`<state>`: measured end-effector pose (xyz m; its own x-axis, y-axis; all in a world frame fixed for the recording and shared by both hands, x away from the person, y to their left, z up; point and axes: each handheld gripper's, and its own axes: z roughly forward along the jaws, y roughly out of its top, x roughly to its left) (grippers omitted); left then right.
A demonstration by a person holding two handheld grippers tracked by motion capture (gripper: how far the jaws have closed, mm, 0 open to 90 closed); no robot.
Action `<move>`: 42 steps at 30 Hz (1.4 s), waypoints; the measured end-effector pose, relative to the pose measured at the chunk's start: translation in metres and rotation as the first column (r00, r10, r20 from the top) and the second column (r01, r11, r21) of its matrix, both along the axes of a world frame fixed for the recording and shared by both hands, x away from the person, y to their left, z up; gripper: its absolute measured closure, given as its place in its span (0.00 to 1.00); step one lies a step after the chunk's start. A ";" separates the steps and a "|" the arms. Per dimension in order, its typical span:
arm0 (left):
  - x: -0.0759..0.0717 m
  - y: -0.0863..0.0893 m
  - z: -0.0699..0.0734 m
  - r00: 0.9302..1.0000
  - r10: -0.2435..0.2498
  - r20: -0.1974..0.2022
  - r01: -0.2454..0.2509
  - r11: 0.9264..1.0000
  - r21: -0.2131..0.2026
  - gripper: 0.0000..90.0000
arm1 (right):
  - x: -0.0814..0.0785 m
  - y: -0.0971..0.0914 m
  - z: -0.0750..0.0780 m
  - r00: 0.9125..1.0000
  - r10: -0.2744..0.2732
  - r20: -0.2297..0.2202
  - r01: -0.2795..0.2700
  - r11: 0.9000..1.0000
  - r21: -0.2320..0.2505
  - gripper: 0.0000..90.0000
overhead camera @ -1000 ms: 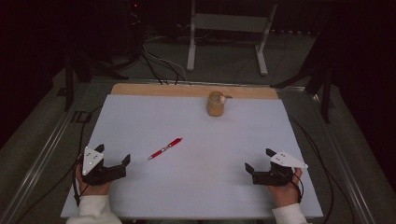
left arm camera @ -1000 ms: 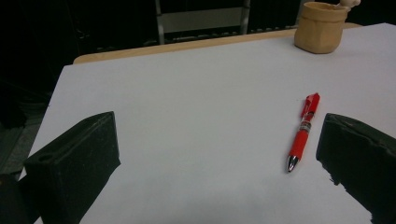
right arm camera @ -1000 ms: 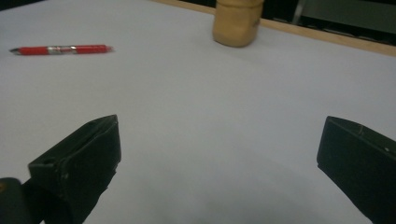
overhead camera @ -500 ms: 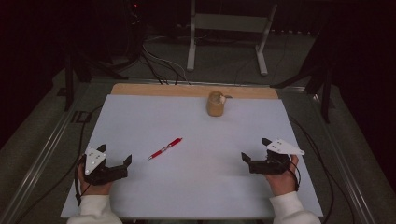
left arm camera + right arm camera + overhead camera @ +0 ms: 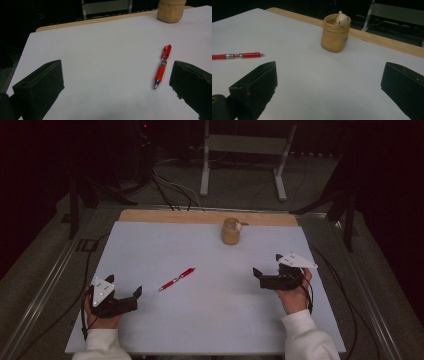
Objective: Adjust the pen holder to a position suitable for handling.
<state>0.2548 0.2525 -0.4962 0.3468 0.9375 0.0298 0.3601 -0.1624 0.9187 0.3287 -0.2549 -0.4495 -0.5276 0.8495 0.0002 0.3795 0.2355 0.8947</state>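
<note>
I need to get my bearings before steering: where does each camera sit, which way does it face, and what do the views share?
High view: above the person's side, looking forward and down on the table; both forearms, left gripper and right gripper enter from the bottom.
Left gripper view: low over the table, looking along its open jaws toward the pen.
Right gripper view: low, facing the cup at the far edge, jaws open.
Shared: all three show pen and cup.
</note>
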 end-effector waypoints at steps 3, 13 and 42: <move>0.001 0.000 0.000 1.000 -0.002 -0.004 0.003 1.000 0.003 0.00 | 0.007 0.005 0.002 1.000 -0.003 -0.005 0.003 1.000 0.010 0.01; 0.001 0.000 -0.001 1.000 -0.004 -0.004 0.004 1.000 0.002 0.00 | 0.026 0.020 0.005 1.000 -0.021 -0.019 0.021 1.000 0.016 0.01; 0.002 0.000 -0.002 1.000 -0.012 -0.007 0.012 1.000 0.002 0.00 | 0.088 0.050 0.023 0.996 -0.084 -0.035 0.085 0.996 0.027 0.00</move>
